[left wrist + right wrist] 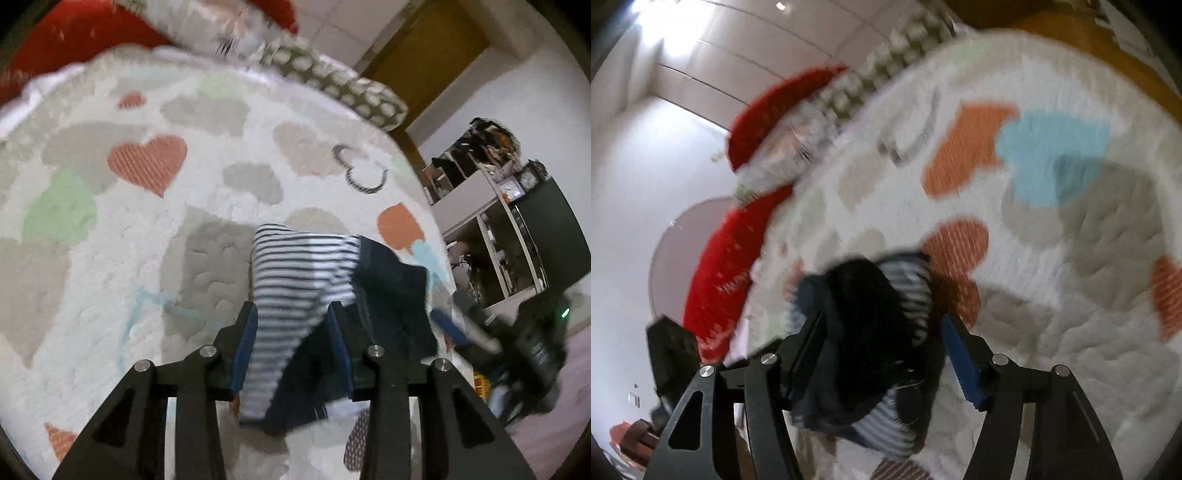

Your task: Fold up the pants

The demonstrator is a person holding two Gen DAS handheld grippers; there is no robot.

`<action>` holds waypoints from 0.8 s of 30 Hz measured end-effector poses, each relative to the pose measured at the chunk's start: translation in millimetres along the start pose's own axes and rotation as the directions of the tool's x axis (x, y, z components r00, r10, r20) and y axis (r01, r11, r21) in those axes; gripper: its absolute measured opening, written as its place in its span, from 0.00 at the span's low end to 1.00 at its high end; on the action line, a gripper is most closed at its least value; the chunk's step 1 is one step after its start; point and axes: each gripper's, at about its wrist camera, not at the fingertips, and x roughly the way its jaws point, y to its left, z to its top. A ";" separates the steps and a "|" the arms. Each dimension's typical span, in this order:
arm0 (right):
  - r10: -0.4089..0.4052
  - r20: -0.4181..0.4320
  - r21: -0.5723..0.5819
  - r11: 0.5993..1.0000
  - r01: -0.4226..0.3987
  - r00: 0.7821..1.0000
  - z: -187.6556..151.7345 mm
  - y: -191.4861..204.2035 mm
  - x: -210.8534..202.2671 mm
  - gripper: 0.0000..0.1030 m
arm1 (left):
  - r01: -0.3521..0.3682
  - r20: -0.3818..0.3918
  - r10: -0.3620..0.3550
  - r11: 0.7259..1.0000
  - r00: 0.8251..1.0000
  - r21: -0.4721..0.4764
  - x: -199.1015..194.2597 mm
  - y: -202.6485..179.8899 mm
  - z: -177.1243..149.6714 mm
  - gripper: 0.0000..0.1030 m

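Two black grippers, left gripper [293, 314] and right gripper [882, 328], blue-padded fingers [964, 363], silver screws at the linkages.

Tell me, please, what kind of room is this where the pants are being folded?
Most likely a bedroom in a home. The striped pants lie on a bed with a heart-patterned quilt, a dotted pillow sits at its far edge, and cluttered shelves stand against the wall beside a wooden door.

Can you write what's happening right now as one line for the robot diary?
step: folding pants | left gripper: gripping striped part | right gripper: open, cloth between jaws | surface: heart blanket
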 end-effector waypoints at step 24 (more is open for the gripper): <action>0.203 -0.116 0.028 0.979 -0.202 0.972 12.7 35.5 38.6 0.67 | -0.011 -0.018 0.013 0.994 1.000 0.112 18.2 -15.7 -60.4 0.52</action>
